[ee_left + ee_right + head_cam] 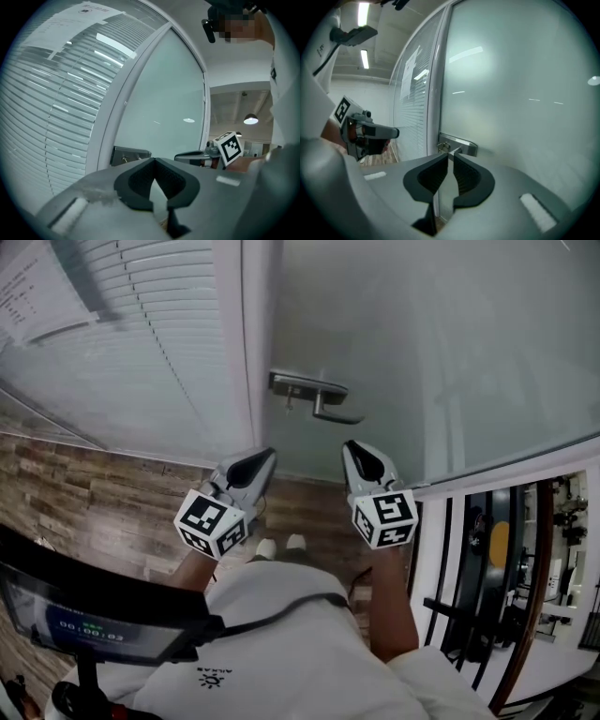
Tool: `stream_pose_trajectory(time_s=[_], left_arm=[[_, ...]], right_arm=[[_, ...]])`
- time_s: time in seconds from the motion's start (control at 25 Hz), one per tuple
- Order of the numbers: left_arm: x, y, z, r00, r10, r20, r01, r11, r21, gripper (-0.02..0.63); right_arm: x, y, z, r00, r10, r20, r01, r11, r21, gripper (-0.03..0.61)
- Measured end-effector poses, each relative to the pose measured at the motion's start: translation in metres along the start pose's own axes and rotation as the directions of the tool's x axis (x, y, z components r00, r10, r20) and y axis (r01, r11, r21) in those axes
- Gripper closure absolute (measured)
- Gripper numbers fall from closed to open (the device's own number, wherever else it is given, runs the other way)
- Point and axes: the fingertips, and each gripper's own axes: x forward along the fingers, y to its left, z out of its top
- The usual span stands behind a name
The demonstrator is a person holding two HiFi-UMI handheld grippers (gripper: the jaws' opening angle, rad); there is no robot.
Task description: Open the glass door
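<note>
The frosted glass door (422,343) stands closed, with a metal lever handle (323,401) near its left edge. Both grippers are held side by side just short of the door, below the handle in the head view. My left gripper (265,457) is shut and empty, its tips (154,160) meeting in line with the handle's plate (130,155). My right gripper (352,448) is also empty, its jaws (450,154) nearly together with only a thin slit. The handle plate (461,146) shows just beyond them. Neither gripper touches the handle.
A white door frame (246,334) separates the door from a glass panel with slatted blinds (122,343) and a paper notice (33,287). The floor is wood plank (94,493). Black railings (469,559) stand to the right. The person's shoes (279,546) are close to the door.
</note>
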Motion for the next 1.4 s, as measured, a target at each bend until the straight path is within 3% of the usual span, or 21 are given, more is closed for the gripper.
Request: stream_pose_trajectory(time_s=[0.2,0.36,0.48,0.6,0.72,0.76,0.8,0.88,1.2,1.28,1.4], left_arm=[[0.010,0.006,0.000,1.000,0.015,-0.005,-0.015,1.000,-0.006,0.609],[0.023,0.004,0.006,1.000,0.019,-0.005,-0.019,1.000,-0.002,0.609],[0.031,0.002,0.007,1.000,0.023,-0.006,-0.023,1.000,-0.005,0.609],[0.035,-0.001,0.007,1.000,0.030,-0.010,-0.030,1.000,-0.004,0.609],[0.038,-0.001,0.005,0.999,0.038,-0.021,-0.038,0.999,-0.004,0.609],[0.039,-0.001,0.004,0.999,0.041,-0.024,-0.041,0.999,-0.007,0.609],[0.040,-0.001,0.004,0.999,0.043,-0.025,-0.044,0.999,-0.011,0.609],[0.042,-0.001,0.004,0.998,0.049,-0.026,-0.050,0.999,-0.015,0.609],[0.044,-0.004,0.002,0.996,0.087,-0.031,-0.087,0.996,-0.006,0.609],[0.042,-0.004,-0.001,0.995,0.096,-0.035,-0.096,0.995,-0.006,0.609],[0.040,-0.004,-0.006,0.994,0.104,-0.045,-0.105,0.994,-0.010,0.609]], right_arm=[[0.034,-0.024,-0.008,0.995,-0.017,-0.102,-0.003,0.980,-0.201,0.421],[0.055,-0.033,-0.027,0.975,-0.051,-0.215,-0.044,0.908,-0.417,0.306],[0.067,-0.037,-0.042,0.961,-0.067,-0.268,-0.085,0.852,-0.517,0.293],[0.078,-0.044,-0.050,0.955,-0.100,-0.280,-0.086,0.809,-0.581,0.295],[0.085,-0.047,-0.055,0.948,-0.143,-0.286,-0.086,0.747,-0.659,0.298],[0.088,-0.048,-0.054,0.949,-0.160,-0.272,-0.071,0.731,-0.678,0.320],[0.090,-0.050,-0.052,0.952,-0.174,-0.250,-0.049,0.723,-0.690,0.382],[0.092,-0.053,-0.049,0.960,-0.181,-0.214,-0.017,0.725,-0.689,0.396],[0.092,-0.052,-0.049,0.973,-0.149,-0.175,0.008,0.784,-0.620,0.396],[0.094,-0.051,-0.053,0.978,-0.122,-0.168,0.005,0.823,-0.568,0.397],[0.101,-0.048,-0.063,0.988,-0.052,-0.144,-0.013,0.909,-0.416,0.397]])
